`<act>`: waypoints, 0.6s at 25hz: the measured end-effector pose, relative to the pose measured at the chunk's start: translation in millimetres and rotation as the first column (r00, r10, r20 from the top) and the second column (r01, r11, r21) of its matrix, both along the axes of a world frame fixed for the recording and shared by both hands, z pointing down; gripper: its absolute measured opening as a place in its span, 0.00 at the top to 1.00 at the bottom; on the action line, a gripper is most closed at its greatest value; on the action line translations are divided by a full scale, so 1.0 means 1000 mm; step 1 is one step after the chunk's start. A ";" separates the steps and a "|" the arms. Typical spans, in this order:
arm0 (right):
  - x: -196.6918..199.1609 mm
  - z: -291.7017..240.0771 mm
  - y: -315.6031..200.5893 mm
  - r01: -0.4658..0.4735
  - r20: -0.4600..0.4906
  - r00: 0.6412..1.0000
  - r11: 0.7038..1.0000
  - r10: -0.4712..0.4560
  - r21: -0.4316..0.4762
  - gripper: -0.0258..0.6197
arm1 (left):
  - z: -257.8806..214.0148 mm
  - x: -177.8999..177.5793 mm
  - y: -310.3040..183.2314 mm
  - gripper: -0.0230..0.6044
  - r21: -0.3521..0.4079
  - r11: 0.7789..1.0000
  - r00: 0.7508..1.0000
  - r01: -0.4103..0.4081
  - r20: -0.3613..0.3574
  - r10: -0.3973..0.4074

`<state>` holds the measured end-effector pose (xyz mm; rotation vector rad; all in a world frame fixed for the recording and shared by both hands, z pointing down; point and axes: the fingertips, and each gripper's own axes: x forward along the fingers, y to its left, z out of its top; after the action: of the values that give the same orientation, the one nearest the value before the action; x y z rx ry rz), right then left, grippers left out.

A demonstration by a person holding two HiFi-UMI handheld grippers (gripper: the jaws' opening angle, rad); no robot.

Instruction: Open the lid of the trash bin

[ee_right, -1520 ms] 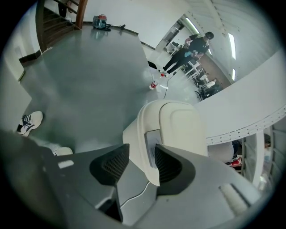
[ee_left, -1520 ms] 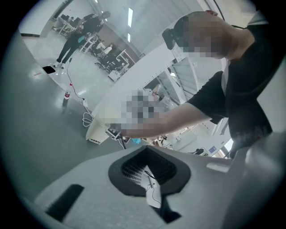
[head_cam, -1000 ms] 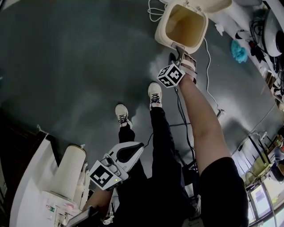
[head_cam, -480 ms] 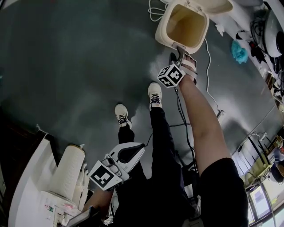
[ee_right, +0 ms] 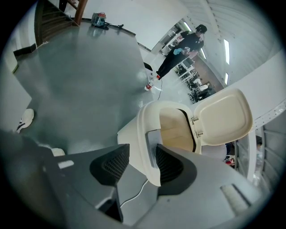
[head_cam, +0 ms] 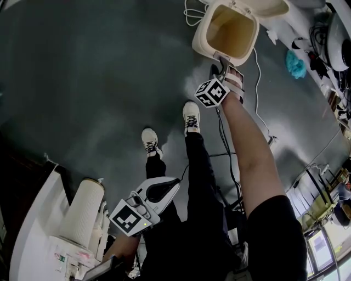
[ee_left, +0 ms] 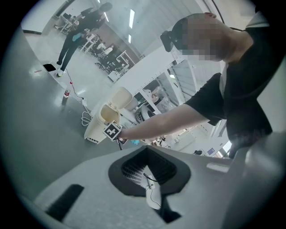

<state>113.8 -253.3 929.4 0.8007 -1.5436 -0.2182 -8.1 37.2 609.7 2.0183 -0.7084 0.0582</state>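
Note:
The cream trash bin (head_cam: 227, 30) stands on the grey floor at the top of the head view, its lid (head_cam: 269, 6) swung up and back and the inside bare. My right gripper (head_cam: 222, 60) is at the bin's front rim. In the right gripper view the bin (ee_right: 134, 134) fills the middle with the lid (ee_right: 223, 118) upright behind it. This gripper (ee_right: 142, 163) is open, and the rim's front tab sits between the jaws, close to the right pad (ee_right: 172, 167). My left gripper (head_cam: 163, 187) hangs low by the person's legs, shut and empty, far from the bin (ee_left: 96, 127).
A white machine with a pleated cylinder (head_cam: 82, 219) stands at the lower left. Cables (head_cam: 258, 88) trail over the floor right of the bin, beside a blue cloth (head_cam: 296, 63). The person's shoes (head_cam: 191, 116) are below the bin. Benches line the right edge. Another person (ee_right: 183, 47) stands far off.

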 end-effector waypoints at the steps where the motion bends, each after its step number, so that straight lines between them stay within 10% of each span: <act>1: 0.000 0.000 0.000 -0.001 0.000 1.000 1.000 0.001 0.000 0.67 | 0.000 0.000 0.000 0.97 -0.002 1.000 1.000 0.000 0.000 0.000; 15: -0.001 -0.002 0.004 0.001 -0.016 1.000 0.999 -0.002 -0.050 0.65 | -0.009 0.000 0.003 0.97 0.010 1.000 1.000 0.009 0.001 -0.009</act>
<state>113.1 -249.2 927.0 0.7572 -1.5291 -0.1859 -7.7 40.6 601.0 2.0244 -0.7196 0.0508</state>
